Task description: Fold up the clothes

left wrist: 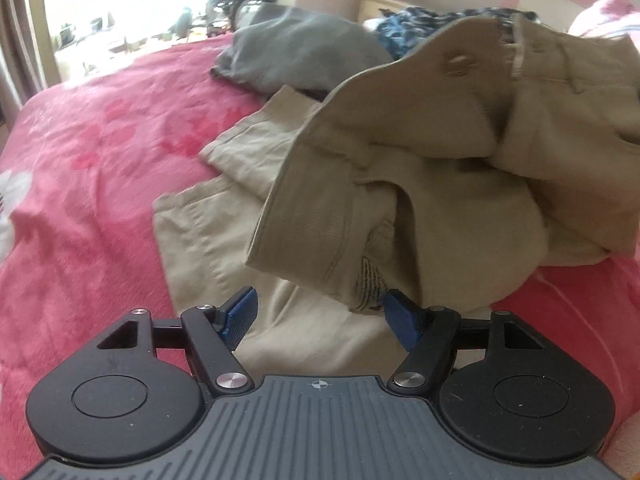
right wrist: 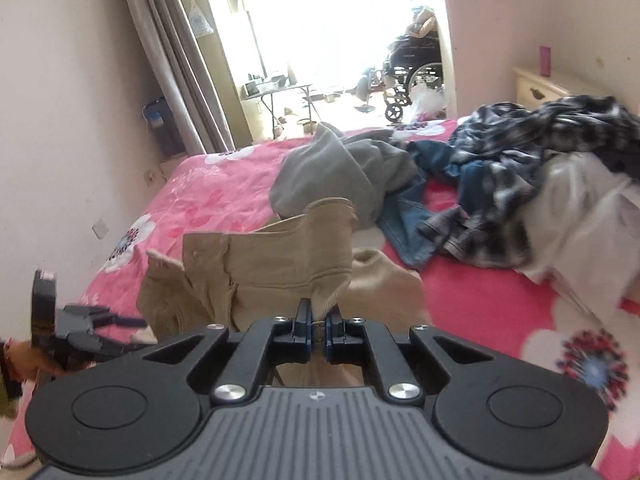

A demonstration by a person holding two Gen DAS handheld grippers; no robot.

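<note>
One pair of khaki trousers [left wrist: 420, 184], half lifted: the waistband end with its button hangs in the air, the legs trail down onto the pink floral bedspread [left wrist: 88, 168] toward the near edge of the bed. My right gripper [right wrist: 318, 326] is pressed together on a fold of the khaki cloth, a sliver of fabric pinched between the blue pads [right wrist: 306, 330]. My left gripper [left wrist: 320, 316] is spread wide, nothing between its fingers, hovering just below a dangling hem where the care label shows. To do this step well, I judge the left should close on the waistband corner opposite my right hold, so both corners rise level and the legs drop straight; grabbing the bunched middle would lock in the twist. Beyond the trousers, toward the far edge: a grey garment [right wrist: 340, 168], then jeans [right wrist: 408, 216] and a dark plaid shirt [right wrist: 520, 160] heaped at the far right side, with white cloth [right wrist: 580, 216] beside them. Right wrist view alone shows my grip, my left gripper from the side, the wheelchair [right wrist: 416, 68] and curtain [right wrist: 168, 60]. Left wrist view alone shows the button, the label and the legs lying flat.
</note>
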